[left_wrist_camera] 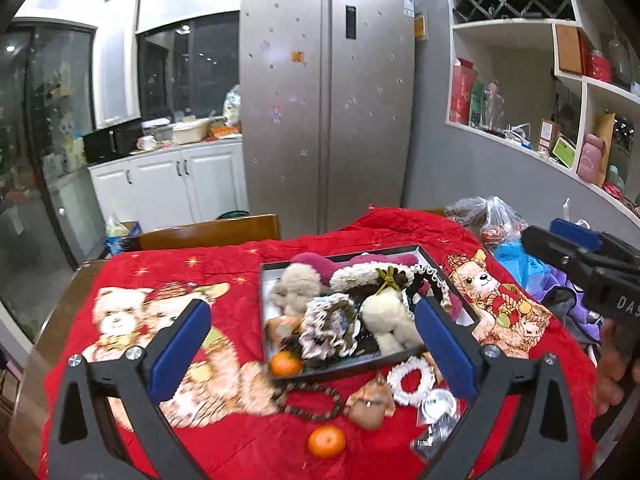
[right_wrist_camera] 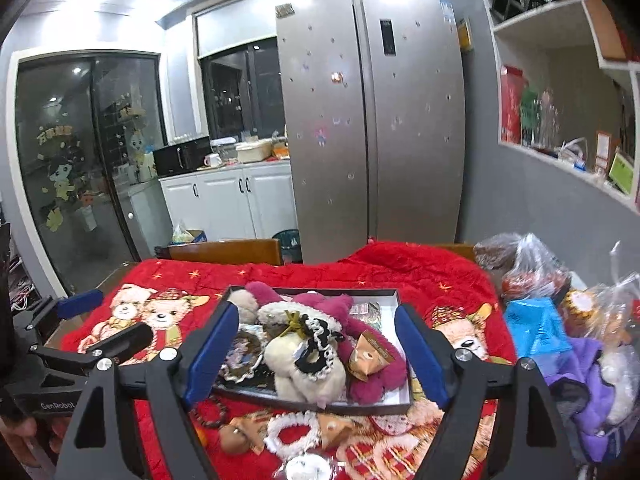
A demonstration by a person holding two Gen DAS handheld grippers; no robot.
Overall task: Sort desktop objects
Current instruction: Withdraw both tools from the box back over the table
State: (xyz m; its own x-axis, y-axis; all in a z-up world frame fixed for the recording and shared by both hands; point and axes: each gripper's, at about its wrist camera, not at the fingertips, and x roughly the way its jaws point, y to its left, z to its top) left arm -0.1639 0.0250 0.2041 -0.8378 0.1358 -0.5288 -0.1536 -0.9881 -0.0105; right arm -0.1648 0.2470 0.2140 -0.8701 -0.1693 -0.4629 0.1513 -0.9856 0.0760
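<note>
Two grippers: left gripper [left_wrist_camera: 312, 344] and right gripper [right_wrist_camera: 316, 354] had jaws apart, empty.
Risk: round orange tangerine [left_wrist_camera: 326, 441] could roll off the red-covered bench [left_wrist_camera: 240, 264] if nudged.

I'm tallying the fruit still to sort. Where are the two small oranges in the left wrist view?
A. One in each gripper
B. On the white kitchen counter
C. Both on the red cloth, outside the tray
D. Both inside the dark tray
C: one orange rests against the near rim of the tray, the other orange lies nearer the camera, both on the red cloth.
</note>
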